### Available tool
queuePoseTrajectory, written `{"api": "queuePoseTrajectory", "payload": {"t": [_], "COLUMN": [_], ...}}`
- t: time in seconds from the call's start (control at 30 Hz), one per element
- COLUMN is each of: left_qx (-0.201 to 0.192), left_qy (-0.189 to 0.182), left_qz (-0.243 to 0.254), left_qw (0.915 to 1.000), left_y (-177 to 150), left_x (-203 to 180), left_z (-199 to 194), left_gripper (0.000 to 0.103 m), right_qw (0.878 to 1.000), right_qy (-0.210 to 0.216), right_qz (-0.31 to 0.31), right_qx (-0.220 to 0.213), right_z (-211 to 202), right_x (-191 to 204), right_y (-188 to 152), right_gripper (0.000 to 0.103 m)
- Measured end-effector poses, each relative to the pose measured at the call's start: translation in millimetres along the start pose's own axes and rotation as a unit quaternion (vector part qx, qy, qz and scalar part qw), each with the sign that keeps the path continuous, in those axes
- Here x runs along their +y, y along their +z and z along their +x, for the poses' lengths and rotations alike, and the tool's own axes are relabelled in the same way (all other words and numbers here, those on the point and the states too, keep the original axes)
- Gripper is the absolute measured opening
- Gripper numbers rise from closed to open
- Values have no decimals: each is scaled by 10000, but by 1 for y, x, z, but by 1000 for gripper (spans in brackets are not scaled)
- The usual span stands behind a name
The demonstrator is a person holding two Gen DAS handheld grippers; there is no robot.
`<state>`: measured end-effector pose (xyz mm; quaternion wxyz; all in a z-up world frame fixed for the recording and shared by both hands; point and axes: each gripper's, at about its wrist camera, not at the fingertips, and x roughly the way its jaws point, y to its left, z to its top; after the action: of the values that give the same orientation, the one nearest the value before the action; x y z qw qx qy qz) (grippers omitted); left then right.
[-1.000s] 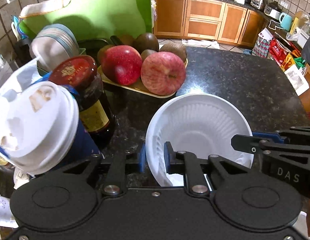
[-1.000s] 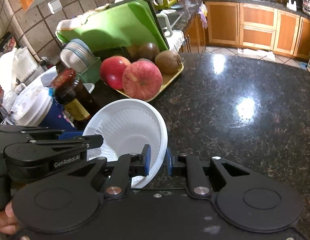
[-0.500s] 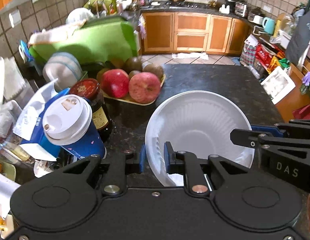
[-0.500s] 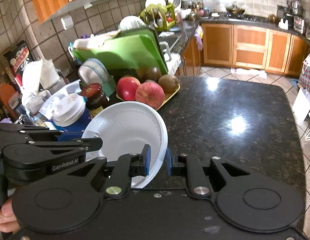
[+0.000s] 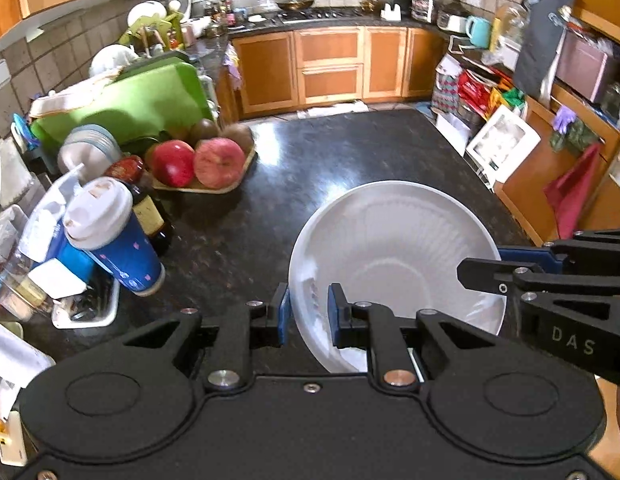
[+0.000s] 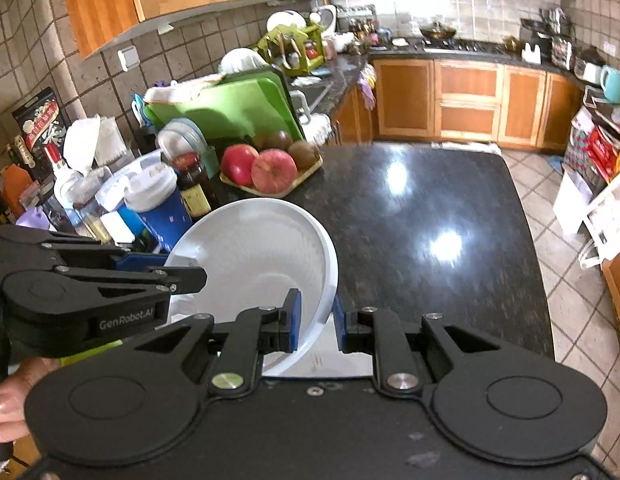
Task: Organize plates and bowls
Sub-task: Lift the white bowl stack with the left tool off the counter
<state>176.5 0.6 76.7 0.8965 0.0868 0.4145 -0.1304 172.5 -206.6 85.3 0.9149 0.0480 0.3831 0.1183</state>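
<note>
A white ribbed bowl (image 5: 394, 256) is held up above the dark granite counter (image 5: 330, 160). My left gripper (image 5: 308, 314) is shut on its left rim. My right gripper (image 6: 315, 318) is shut on its right rim; the bowl also shows in the right wrist view (image 6: 254, 260). Each gripper shows at the edge of the other's view. A stack of grey plates (image 5: 88, 148) stands on edge in a green holder at the back left, also in the right wrist view (image 6: 182, 140).
A tray of apples and kiwis (image 5: 202, 164), a dark sauce bottle (image 5: 144, 200) and a blue cup with white lid (image 5: 114, 236) crowd the counter's left side. Green cutting boards (image 5: 122, 104) stand behind. The counter (image 6: 430, 220) ends at tiled floor on the right.
Both grippers have lifted the bowl up and pulled back from the fruit tray and bottle. The counter now lies farther below, and more of the kitchen shows.
</note>
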Motion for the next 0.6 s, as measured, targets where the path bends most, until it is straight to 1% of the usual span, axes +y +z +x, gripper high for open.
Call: {"api": "queuePoseTrajectory", "payload": {"t": [0.2, 0.3, 0.43, 0.6], "left_qx": [153, 231, 269, 374], "left_qy": [-85, -107, -118, -144], "left_qz": [94, 95, 141, 64], "left_qw": [9998, 9996, 9995, 9992], "left_y": [-16, -21, -28, -32], "left_x": [-17, -22, -27, -29], "left_z": [10, 15, 20, 27], "left_gripper": [25, 25, 25, 25], "right_qw": [9997, 9994, 9989, 9984], "right_qy": [-154, -207, -216, -212], "right_qz": [183, 238, 334, 387], "right_qx": [103, 138, 242, 346], "right_z": [3, 7, 14, 23], "right_x": [-10, -13, -19, -23], "right_y": [-30, -40, -46, -48], "right_gripper": [20, 20, 20, 20]}}
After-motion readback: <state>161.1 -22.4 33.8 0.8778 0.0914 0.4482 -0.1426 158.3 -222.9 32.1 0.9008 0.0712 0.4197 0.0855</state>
